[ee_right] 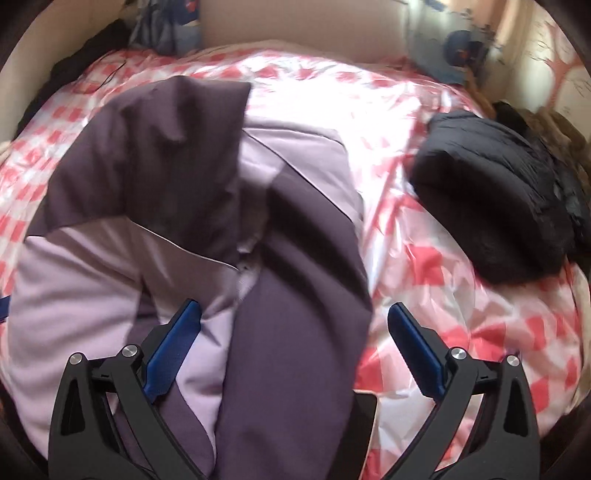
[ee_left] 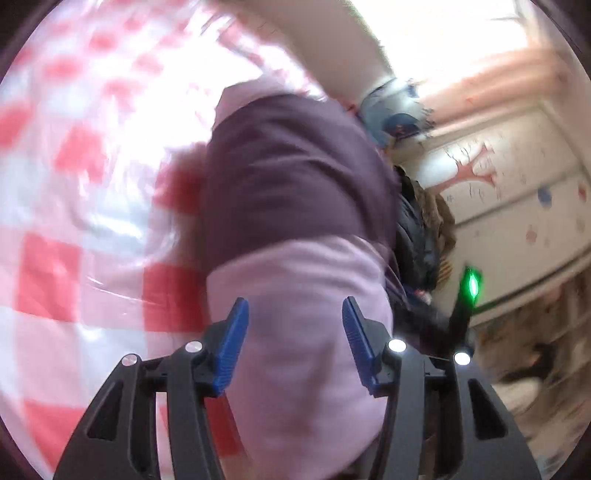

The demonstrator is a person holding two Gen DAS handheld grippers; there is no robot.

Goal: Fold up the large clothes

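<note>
A large two-tone garment (ee_right: 207,221), dark purple and pale lilac, lies crumpled on a bed with a red-and-white checked cover (ee_right: 424,266). It also fills the middle of the left wrist view (ee_left: 295,206). My left gripper (ee_left: 295,314) is open, its blue pads either side of a lilac part of the garment, holding nothing. My right gripper (ee_right: 295,317) is open wide above a dark purple fold of the garment, holding nothing. The left wrist view is blurred.
A black padded jacket (ee_right: 495,206) lies on the bed to the right of the garment, with brown fur (ee_right: 546,125) behind it. Blue patterned pillows (ee_right: 454,51) sit at the headboard (ee_right: 295,22). A wall with tree decals (ee_left: 498,177) is at the right.
</note>
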